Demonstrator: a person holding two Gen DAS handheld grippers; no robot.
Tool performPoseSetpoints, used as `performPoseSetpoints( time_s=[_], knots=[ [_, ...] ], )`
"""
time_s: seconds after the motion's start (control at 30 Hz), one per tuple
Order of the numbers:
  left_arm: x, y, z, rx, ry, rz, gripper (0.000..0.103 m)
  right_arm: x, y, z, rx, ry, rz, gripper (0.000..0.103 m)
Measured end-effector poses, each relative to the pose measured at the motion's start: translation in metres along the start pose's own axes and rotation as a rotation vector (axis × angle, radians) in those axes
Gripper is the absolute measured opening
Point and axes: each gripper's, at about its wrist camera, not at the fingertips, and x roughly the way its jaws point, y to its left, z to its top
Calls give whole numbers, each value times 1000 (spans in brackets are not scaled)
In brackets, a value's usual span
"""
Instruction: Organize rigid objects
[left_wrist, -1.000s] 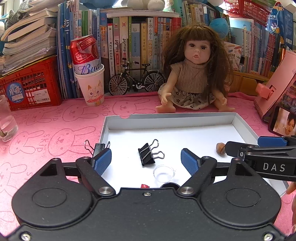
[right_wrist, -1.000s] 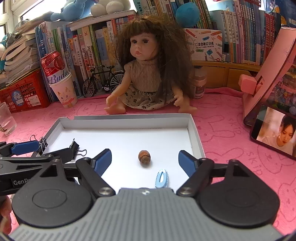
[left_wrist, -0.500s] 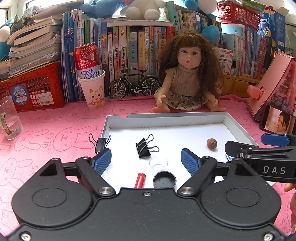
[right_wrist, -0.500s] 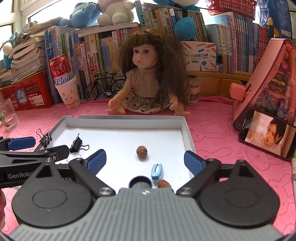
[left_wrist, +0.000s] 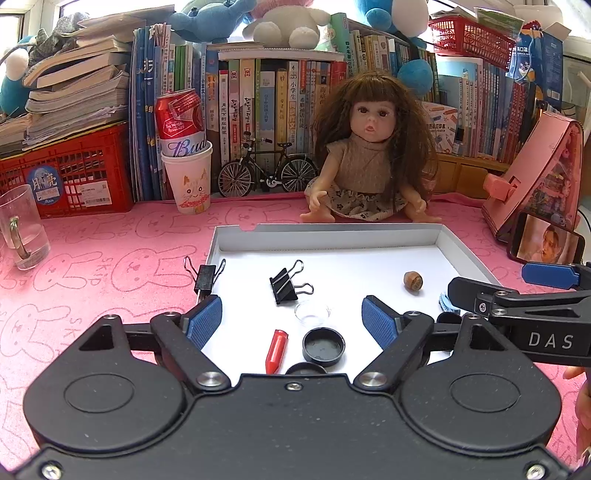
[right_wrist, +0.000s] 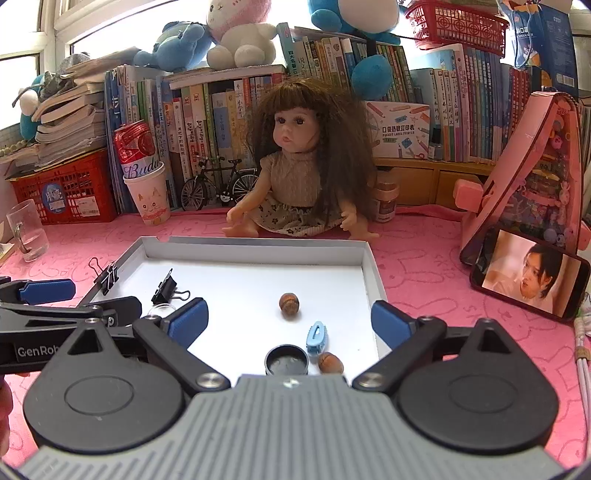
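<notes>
Two grippers are held low over the near edge of a white tray (left_wrist: 332, 232) on a pink cloth. Nothing is held: the left gripper (left_wrist: 291, 317) is spread wide and empty, while the right gripper (right_wrist: 290, 319) is opening, nothing between its pads. Inside the tray lie a binder clip (left_wrist: 286, 284), a red tube (left_wrist: 277, 350), black caps (left_wrist: 324, 346), a blue hair clip (right_wrist: 317, 336) and two nuts (right_wrist: 289, 304); a second clip (left_wrist: 204, 277) is fixed on the tray's left wall. One item is best straddled squarely, neighbours left undisturbed.

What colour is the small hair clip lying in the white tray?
Light blue hair clip, clearest in the right wrist view.
</notes>
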Motion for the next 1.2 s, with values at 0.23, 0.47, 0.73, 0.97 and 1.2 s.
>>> performPoseSetpoints(
  time_s=[0.23,0.47,0.73,0.97,1.2],
  knots=[
    [-9,0,-5,-4,-9,-6,82,-7,-1,-3,-3,-8,2,101],
    [-18,0,-11,-4,-22,-1,84,-14,-2,-7,-1,-16,5,102],
    [-27,0,-19,-1,-30,0,84,-22,-2,-15,-11,-26,1,103],
    [-37,0,-29,-1,-31,0,84,-31,1,-25,-42,-46,-13,103],
    [-48,-1,-44,-2,-33,8,84,-40,5,-39,-44,-36,-5,103]
  ],
)
